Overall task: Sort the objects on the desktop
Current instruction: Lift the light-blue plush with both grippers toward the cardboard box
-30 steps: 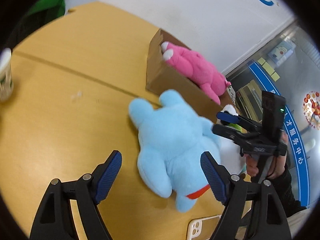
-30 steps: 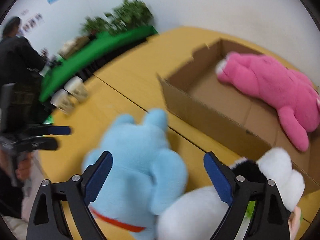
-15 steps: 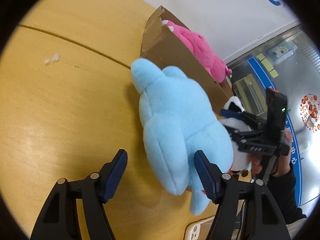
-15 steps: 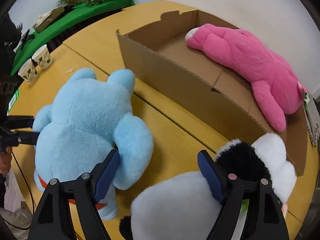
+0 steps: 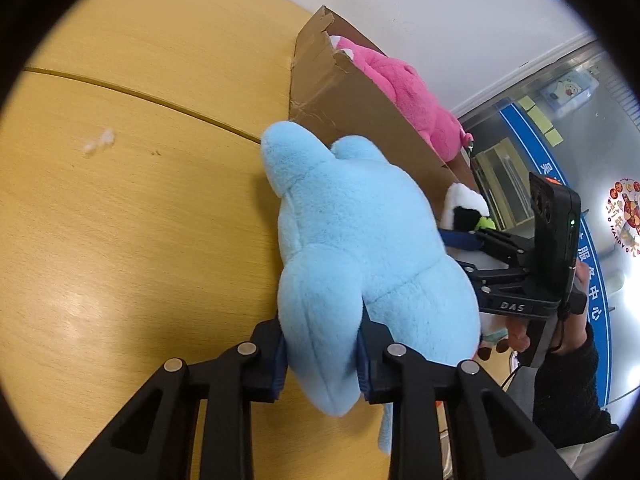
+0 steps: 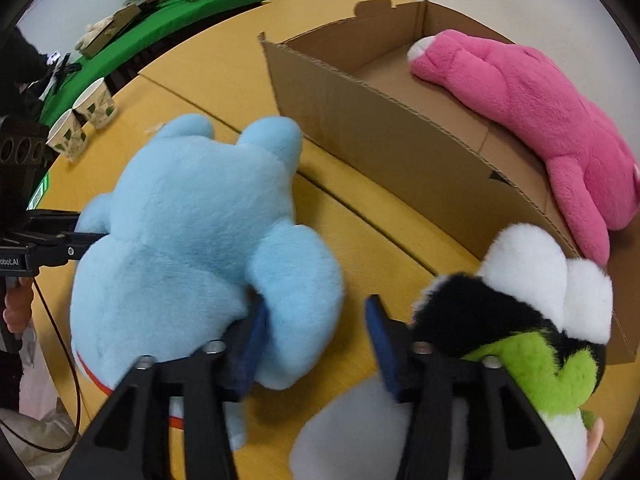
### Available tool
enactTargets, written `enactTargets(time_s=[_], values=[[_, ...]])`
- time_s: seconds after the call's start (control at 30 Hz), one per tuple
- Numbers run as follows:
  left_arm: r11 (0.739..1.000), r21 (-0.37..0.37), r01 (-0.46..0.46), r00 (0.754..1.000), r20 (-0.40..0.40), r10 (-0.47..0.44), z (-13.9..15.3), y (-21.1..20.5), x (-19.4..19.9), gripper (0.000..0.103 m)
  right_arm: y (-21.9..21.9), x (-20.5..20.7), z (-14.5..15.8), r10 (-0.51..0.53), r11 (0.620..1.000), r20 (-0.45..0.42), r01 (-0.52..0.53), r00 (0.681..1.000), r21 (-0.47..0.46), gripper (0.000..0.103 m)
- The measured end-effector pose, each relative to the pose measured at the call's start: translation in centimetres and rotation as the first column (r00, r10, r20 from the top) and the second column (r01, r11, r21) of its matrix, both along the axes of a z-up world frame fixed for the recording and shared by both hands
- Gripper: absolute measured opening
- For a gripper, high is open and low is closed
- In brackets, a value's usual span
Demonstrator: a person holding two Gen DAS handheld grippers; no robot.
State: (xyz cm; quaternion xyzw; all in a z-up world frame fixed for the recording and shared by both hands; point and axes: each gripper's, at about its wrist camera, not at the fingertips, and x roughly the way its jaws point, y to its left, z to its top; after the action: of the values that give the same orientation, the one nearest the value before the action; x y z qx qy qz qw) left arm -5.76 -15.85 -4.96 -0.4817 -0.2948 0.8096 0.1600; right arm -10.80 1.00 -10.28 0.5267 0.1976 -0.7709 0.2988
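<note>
While my left tongs [image 5: 322, 354] pinch the blue plush [image 5: 360, 240] by one limb, my right tongs [image 6: 316, 332] gape beside the cardboard box [image 6: 380, 128] on the bench [image 5: 120, 200]

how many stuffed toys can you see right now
3. The blue plush lies on the table, pinched by the left gripper; the pink plush is inside the cardboard box; the black-and-white plush lies beside the box. Others may be hidden.

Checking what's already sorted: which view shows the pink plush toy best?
Right wrist view: the pink plush toy lies full-length in the cardboard box. Left wrist view shows only its top above the box wall.
</note>
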Motion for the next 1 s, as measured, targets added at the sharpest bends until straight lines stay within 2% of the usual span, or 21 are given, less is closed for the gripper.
enactTargets(time_s=[0.03, 0.1, 0.2, 0.4, 0.53, 0.7, 0.83, 1.0], values=[[1.0, -0.001, -0.001, 1.0, 0.004, 0.001, 0.0, -0.3, -0.1, 0.026, -0.1, 0.3, 0.0, -0.006, 1.0, 0.0, 0.006, 1.0, -0.017, 0.071], [1.0, -0.01, -0.002, 1.0, 0.006, 0.002, 0.0, -0.8, -0.4, 0.026, -0.2, 0.9, 0.1, -0.018, 0.999, 0.0, 0.018, 1.0, -0.051, 0.068], [1.0, -0.021, 0.006, 1.0, 0.003, -0.005, -0.1, -1.3, -0.6, 0.026, -0.4, 1.8, 0.2, -0.037, 0.994, 0.0, 0.036, 0.999, -0.101, 0.034], [0.994, -0.104, 0.023, 0.999, -0.024, -0.026, 1.4, -0.7, 0.3, 0.025, -0.9, 3.6, 0.5, -0.074, 0.977, 0.002, 0.072, 0.997, -0.201, 0.029], [0.988, -0.145, 0.052, 0.997, -0.056, -0.061, 2.4, 0.3, 1.0, 0.025, -0.4, 7.6, 2.7, -0.126, 0.968, -0.096, 0.101, 0.987, -0.228, 0.029], [0.98, -0.183, 0.076, 0.994, -0.066, -0.089, 2.8, 1.4, 0.7, 0.024, 0.3, 9.5, 3.3, -0.198, 0.954, -0.141, 0.158, 0.97, -0.254, 0.029], [0.978, -0.197, 0.065, 0.987, -0.131, -0.092, 5.3, 1.3, 1.0, 0.023, 0.7, 10.4, 5.3, -0.21, 0.95, -0.202, 0.15, 0.957, -0.276, 0.029], [0.972, -0.232, 0.036, 0.962, -0.255, -0.096, 10.8, 1.3, 1.4, 0.023, 1.5, 10.5, 9.0, -0.218, 0.935, -0.274, 0.12, 0.937, -0.335, 0.029]])
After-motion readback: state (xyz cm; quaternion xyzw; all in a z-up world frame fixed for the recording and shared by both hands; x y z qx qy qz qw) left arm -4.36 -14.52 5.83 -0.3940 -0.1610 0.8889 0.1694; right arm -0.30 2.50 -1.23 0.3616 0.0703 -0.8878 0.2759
